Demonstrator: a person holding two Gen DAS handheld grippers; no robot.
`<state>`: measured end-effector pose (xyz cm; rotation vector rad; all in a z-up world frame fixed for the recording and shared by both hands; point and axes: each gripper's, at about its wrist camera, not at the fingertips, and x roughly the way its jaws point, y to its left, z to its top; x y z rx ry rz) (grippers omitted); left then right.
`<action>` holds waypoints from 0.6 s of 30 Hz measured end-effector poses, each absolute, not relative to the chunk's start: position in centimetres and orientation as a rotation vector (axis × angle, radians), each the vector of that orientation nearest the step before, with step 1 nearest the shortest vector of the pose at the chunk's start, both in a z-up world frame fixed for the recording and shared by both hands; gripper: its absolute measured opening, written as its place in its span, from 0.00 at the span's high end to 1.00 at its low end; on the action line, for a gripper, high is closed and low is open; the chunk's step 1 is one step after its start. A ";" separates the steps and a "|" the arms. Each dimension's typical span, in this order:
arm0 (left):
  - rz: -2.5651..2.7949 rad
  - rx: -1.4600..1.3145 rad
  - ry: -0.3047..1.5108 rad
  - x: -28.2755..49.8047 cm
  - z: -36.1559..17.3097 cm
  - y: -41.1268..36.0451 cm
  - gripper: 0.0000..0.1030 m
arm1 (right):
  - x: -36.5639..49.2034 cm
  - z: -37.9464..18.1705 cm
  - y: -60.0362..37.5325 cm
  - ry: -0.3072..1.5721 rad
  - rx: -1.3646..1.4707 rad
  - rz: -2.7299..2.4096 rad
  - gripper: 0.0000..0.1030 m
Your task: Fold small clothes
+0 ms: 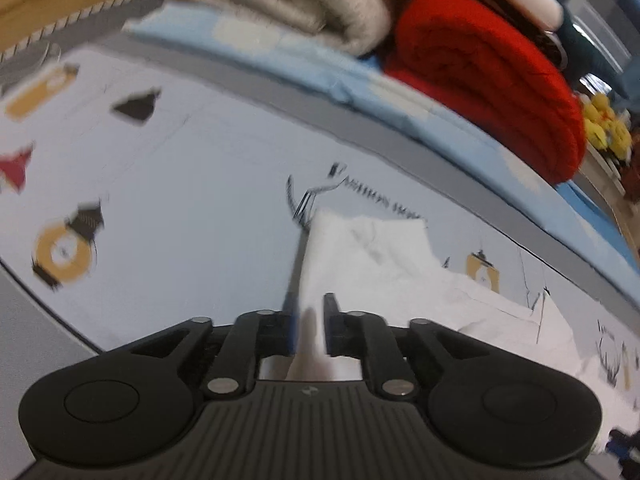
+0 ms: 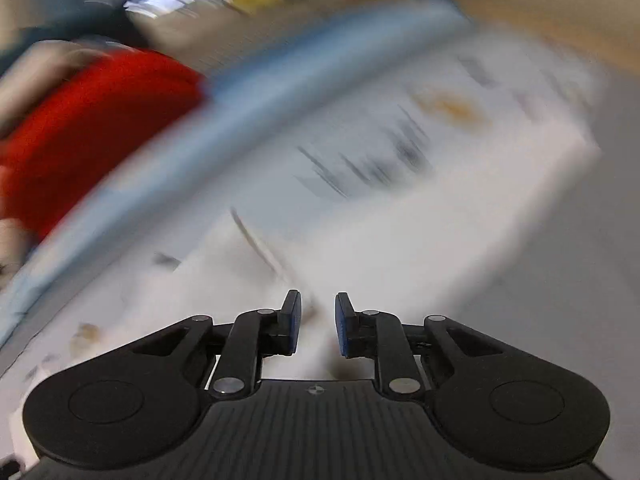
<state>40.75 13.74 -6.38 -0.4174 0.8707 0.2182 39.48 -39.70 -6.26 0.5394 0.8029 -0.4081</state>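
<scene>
The left gripper (image 1: 310, 326) is pinching the white printed garment (image 1: 372, 256), which is stretching toward the frame's lower right; the right gripper (image 2: 316, 322), parted, is hovering blurred above it.

Blurred red blanket (image 2: 92, 128) upper left

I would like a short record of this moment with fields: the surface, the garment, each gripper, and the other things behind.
surface: pale printed bed sheet with small yellow, black and red figures
garment: small white printed cloth garment, lying on the sheet, partly folded
left gripper: left gripper, jaws nearly shut with white cloth between them
right gripper: right gripper, jaws open a little; view heavily blurred, contents unclear
behind: folded red knitted blanket; folded beige woollen blanket; light blue padded mat
</scene>
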 end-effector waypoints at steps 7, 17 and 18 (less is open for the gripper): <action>0.117 -0.481 0.953 40.0 -7.4 13.5 0.85 | 39.1 -5.5 -39.6 0.711 0.629 -0.264 0.79; 0.135 -0.639 1.056 39.3 -9.0 15.3 0.85 | 41.9 -9.7 -38.8 0.867 0.770 -0.191 0.78; 0.133 -0.638 1.061 39.3 -9.1 15.3 0.85 | 41.8 -10.1 -38.7 0.879 0.778 -0.199 0.78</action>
